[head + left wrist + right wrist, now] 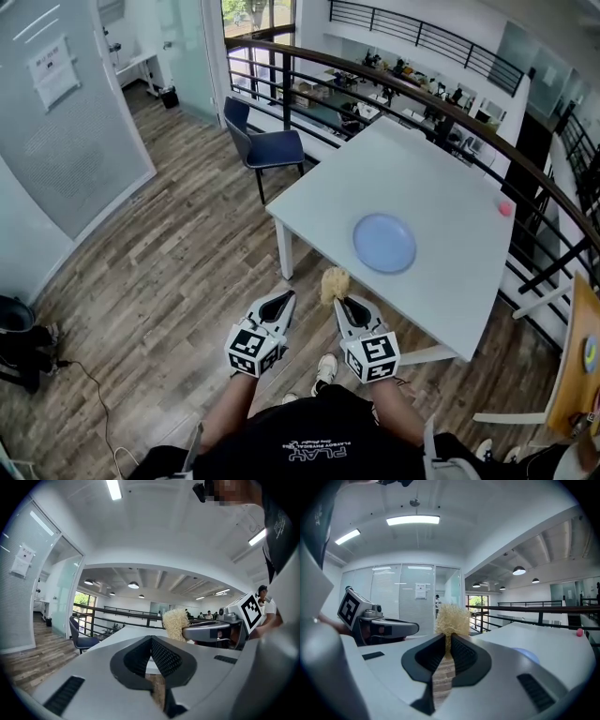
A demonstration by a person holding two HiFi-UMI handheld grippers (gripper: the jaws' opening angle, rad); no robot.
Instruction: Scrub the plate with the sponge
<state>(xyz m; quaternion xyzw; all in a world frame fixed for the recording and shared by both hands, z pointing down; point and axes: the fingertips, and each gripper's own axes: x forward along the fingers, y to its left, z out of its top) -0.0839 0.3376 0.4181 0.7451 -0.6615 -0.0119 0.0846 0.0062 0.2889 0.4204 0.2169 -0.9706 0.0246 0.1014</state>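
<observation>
- Right gripper (349, 306): jaws clamped on the sponge (335, 281). In the right gripper view the straw-coloured tuft (452, 619) stands proud of the jaw tips and only its lower end is pinched.
- Left gripper (280, 302): jaws together with nothing between them, confirmed in its own view (151, 642). It hangs beside the right one, at its 9 o'clock in the head view.
- Plate (384, 242): pale blue, lying flat on the white worktop (427, 173), at about 1 o'clock from the sponge and apart from it. Scrubbing has not begun, as we judge it. Both grippers sit at the near edge of the worktop, largely over the floor.
- Risk 1: the plate slides. Nothing holds it, and the left jaws are shut and away from it. A sideways stroke on the smooth top could push it along, possibly towards an edge.
- Risk 2: the sponge pulls out or folds. With so little of it clamped, hard downward pressure could bend the tuft over or drag it free of the jaws.
- Risk 3: jaw tips strike the plate. If the sponge flattens, hard plastic would meet the plate rather than fibre.
- Risk 4: a low approach could catch the sponge on the worktop edge, since it sits just at that edge now.
- Small pink ball (505, 208) at 2 o'clock from the plate: well apart, so we expect no trouble from it.
</observation>
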